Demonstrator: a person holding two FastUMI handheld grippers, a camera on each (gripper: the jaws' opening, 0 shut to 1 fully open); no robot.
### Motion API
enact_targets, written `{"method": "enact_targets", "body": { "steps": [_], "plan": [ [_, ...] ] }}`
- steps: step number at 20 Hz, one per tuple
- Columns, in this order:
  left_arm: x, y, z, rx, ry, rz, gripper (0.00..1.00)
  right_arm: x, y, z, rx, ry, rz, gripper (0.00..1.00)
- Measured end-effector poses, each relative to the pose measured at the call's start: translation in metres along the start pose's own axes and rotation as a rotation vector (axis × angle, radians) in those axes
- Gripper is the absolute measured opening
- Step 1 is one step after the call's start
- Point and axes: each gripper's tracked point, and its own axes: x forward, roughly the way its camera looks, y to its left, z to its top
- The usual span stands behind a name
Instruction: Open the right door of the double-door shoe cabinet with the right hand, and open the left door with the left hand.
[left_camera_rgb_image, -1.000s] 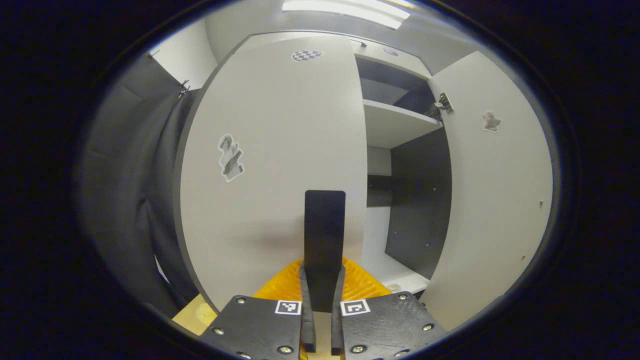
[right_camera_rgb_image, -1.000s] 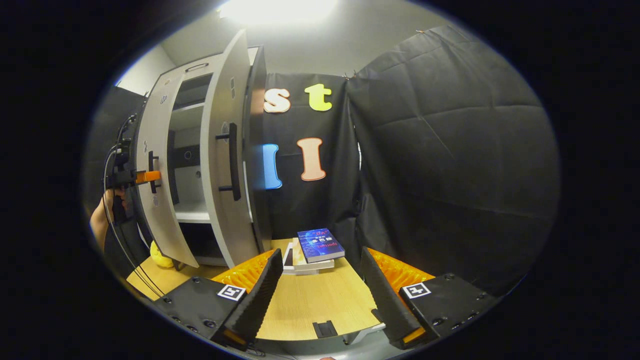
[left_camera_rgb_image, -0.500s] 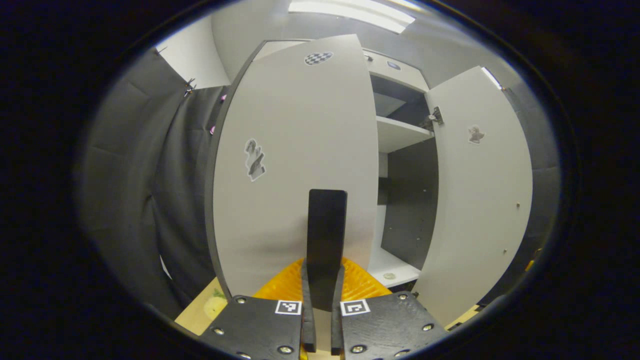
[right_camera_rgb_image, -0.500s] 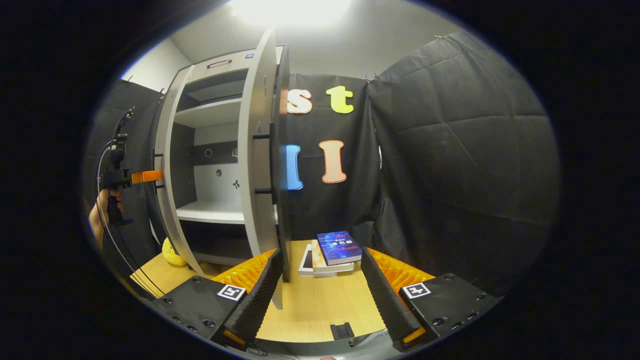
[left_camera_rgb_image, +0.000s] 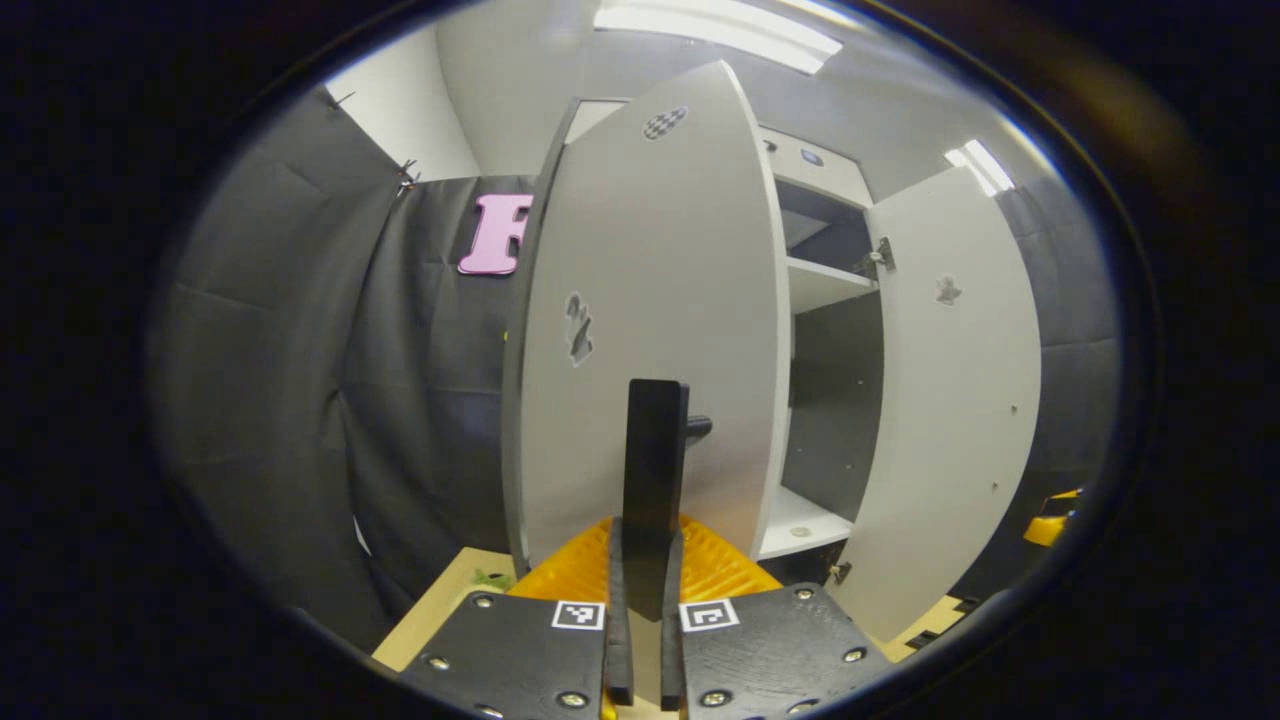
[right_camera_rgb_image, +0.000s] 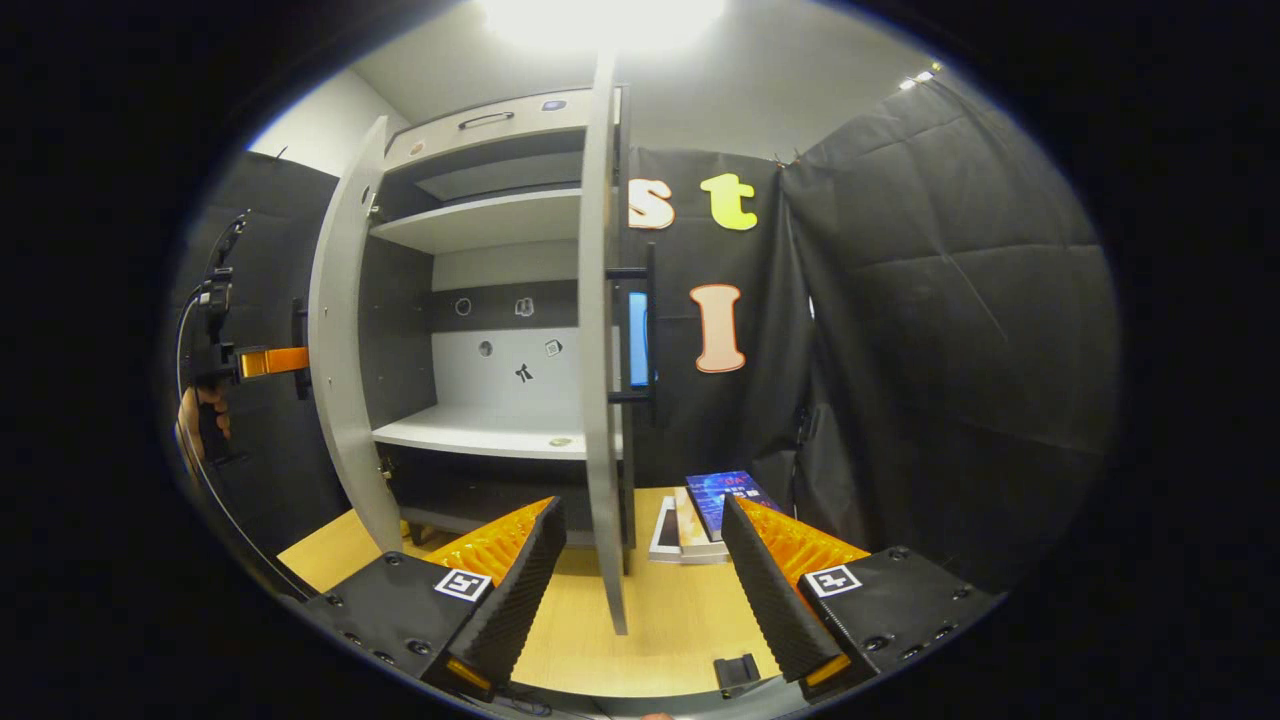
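Swinging wider since before, the left door (left_camera_rgb_image: 650, 330) follows my left hand-held gripper (left_camera_rgb_image: 645, 560) clamped on its handle (left_camera_rgb_image: 655, 470) (right hand-held gripper (right_camera_rgb_image: 640, 600) wide, its door (right_camera_rgb_image: 598, 350) open), nearly finished.

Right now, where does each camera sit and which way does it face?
Left gripper view: rides the left gripper, facing the left door; its fingers clamp the handle.
Right gripper view: rides the open right gripper, facing the right door edge-on; a hand shows far left.
Shared: cabinet, both doors, left gripper.
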Motion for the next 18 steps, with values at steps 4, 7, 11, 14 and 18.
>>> {"method": "enact_targets", "body": {
  "steps": [4,7,11,14,18],
  "plan": [
    [-0.005,0.010,0.002,-0.007,0.000,0.020,0.12,0.014,0.029,0.001,-0.015,-0.002,0.043,0.98],
    [-0.008,0.022,0.003,0.001,-0.005,0.038,0.12,0.018,0.050,-0.004,-0.020,0.009,0.073,0.98],
    [-0.013,0.035,0.001,0.009,0.008,0.067,0.11,0.023,0.069,-0.010,-0.046,0.016,0.087,0.98],
    [-0.016,0.053,0.002,0.058,0.005,0.108,0.11,0.025,0.087,-0.007,-0.055,0.012,0.103,0.98],
    [-0.020,0.091,0.008,0.119,-0.021,0.213,0.05,0.024,0.103,0.000,-0.072,-0.005,0.105,0.98]
  ]
}}
